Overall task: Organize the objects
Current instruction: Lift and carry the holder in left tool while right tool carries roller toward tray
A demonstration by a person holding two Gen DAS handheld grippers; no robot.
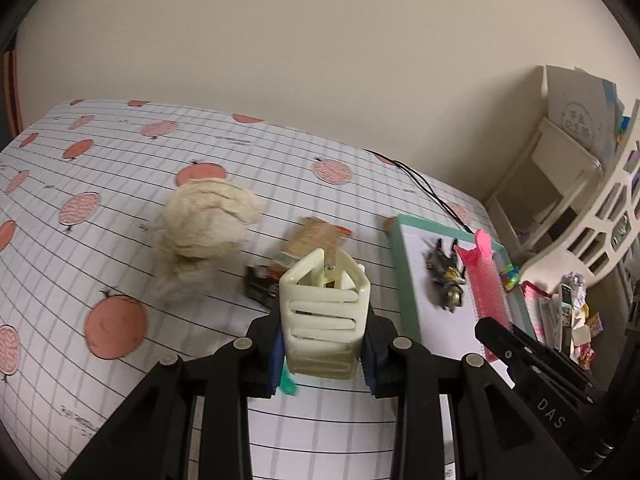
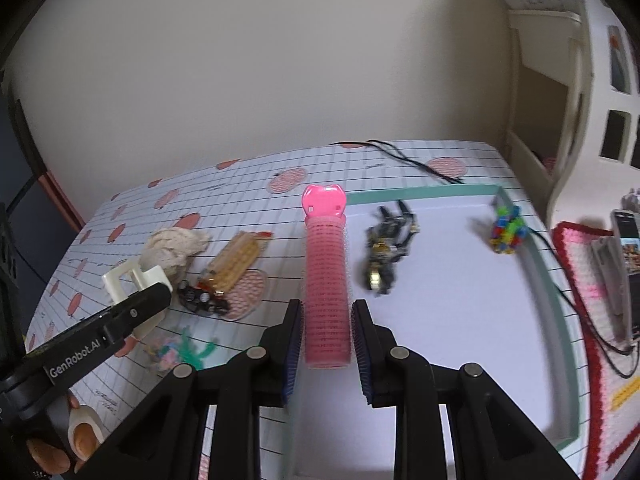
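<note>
Two fisheye views look down on a bench (image 1: 224, 168) covered in a grid cloth with orange fruit prints.

In the left wrist view, the left hand-held gripper (image 1: 325, 344) fills the lower centre, its jaws closed against both sides of a cream slotted plastic clip (image 1: 324, 312), lifted above the cloth.

In the right wrist view, the right hand-held gripper (image 2: 326, 344) sits at lower centre. A pink hair roller (image 2: 326, 292) stands between its pads, which look snug against it or nearly so; I cannot tell if it is truly gripped.

A shallow green-rimmed tray (image 2: 552, 292) occupies the right of that view, holding a dark toy figure (image 2: 386, 252) and a multicoloured bead cluster (image 2: 506, 230).

Left of the tray lie a crumpled cream cloth (image 2: 172, 250), a wafer packet (image 2: 236, 264) and small clutter.

The step appears to be carrying 2 items to the tray. Next, each likely needs lowering onto bare tray floor, clear of the figure, before release.
</note>
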